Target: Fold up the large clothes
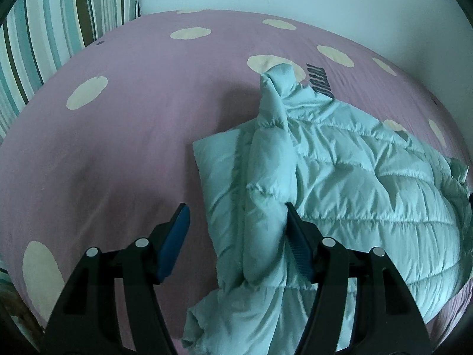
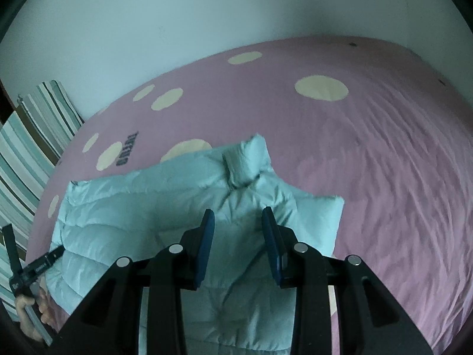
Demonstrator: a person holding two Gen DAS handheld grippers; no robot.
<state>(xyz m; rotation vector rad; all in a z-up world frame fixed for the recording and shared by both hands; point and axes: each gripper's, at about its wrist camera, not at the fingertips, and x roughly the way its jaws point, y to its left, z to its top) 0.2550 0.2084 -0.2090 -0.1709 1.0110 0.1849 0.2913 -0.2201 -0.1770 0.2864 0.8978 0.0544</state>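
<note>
The pink bedsheet (image 1: 133, 136) with cream dots lay under a pale mint quilted puffer jacket (image 1: 340, 177), partly folded, one sleeve (image 1: 272, 159) laid lengthwise over its body. The left gripper (image 1: 236, 216) stood spread wide, its right pad touching the sleeve, nothing pinched. The right gripper (image 2: 239, 219) hovered over the jacket with jaws partly apart, empty. A striped pillow (image 1: 50, 38) leaned at the bed's far edge
</note>
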